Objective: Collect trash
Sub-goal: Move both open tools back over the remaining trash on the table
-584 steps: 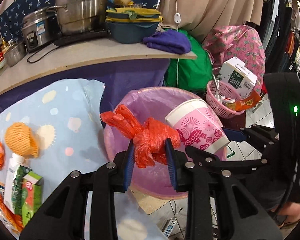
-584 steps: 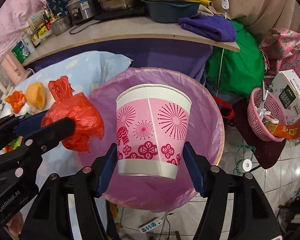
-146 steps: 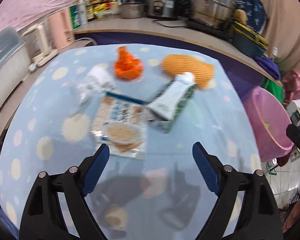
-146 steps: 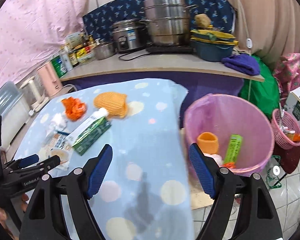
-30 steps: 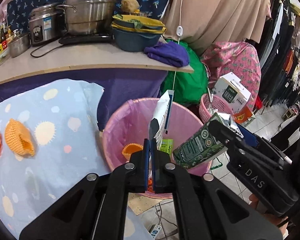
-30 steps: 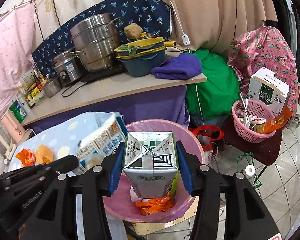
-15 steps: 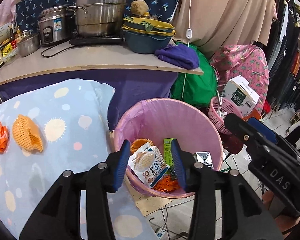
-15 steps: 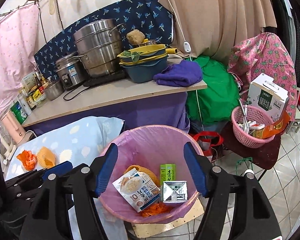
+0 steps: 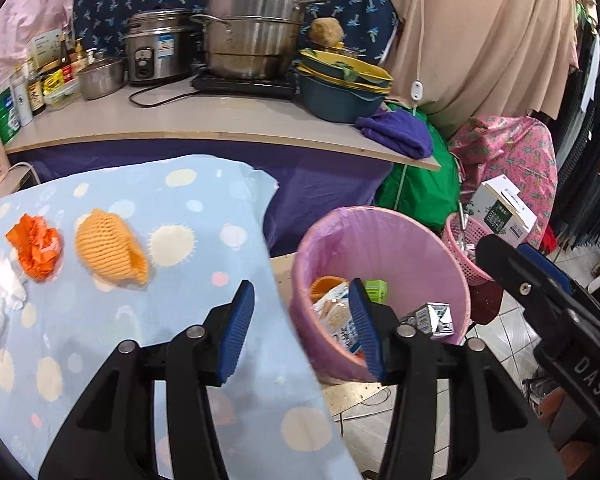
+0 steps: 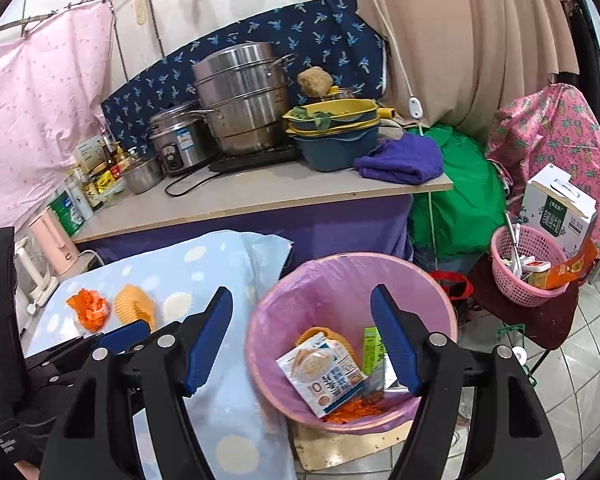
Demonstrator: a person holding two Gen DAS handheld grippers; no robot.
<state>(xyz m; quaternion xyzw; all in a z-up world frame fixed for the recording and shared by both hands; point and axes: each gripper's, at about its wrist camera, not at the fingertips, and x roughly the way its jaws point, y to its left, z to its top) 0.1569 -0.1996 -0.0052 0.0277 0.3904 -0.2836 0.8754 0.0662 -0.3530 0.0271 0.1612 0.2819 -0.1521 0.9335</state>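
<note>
A pink-lined trash bin [image 9: 384, 236] [image 10: 340, 280] stands on the floor beside the blue dotted table [image 9: 148, 320] [image 10: 228, 412]. Inside lie a white snack packet [image 10: 324, 372], a green carton [image 10: 372, 350], a crushed drink carton [image 9: 432, 318] and orange scraps. On the table lie an orange foam net [image 9: 108, 246] [image 10: 134, 306], a crumpled orange bag [image 9: 36, 246] [image 10: 89, 307] and a white wrapper [image 9: 4, 296]. My left gripper [image 9: 300, 326] is open and empty over the table's right edge. My right gripper [image 10: 302, 340] is open and empty above the bin.
A counter [image 9: 180, 120] behind the table holds steel pots [image 9: 252, 40], a rice cooker, stacked bowls, bottles and a purple cloth. A pink basket [image 10: 528, 264] and a white box [image 10: 560, 208] sit at the right. A green bag and tiled floor lie behind the bin.
Both grippers let go of the snack packet and the drink carton, which now lie in the bin. Since half a second ago both have opened a little wider and swung left.
</note>
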